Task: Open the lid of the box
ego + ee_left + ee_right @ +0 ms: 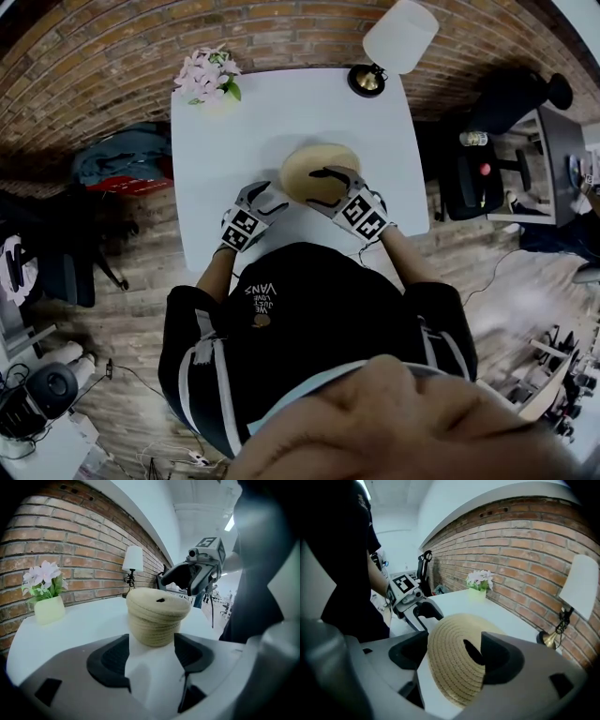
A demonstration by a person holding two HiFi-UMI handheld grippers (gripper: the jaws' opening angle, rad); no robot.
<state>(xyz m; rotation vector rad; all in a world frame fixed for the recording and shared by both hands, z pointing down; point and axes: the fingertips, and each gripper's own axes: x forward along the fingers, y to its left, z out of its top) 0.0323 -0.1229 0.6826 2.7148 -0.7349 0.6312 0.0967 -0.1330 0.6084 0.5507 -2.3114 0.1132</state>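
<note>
The round box [154, 626], coiled from pale woven rope, stands closed near the front edge of the smooth white table [281, 103], in reach of both tools. Its domed lid [452, 665], which has a dark centre hole, overhangs the body. The right tool [457, 653] straddles the lid, jaws wide and gripping nothing, probably lining up a hold. The left tool [152, 649], equally wide and empty, faces the body, likely to steady it.

"VANS" print, on black shirt [314, 314]
</note>
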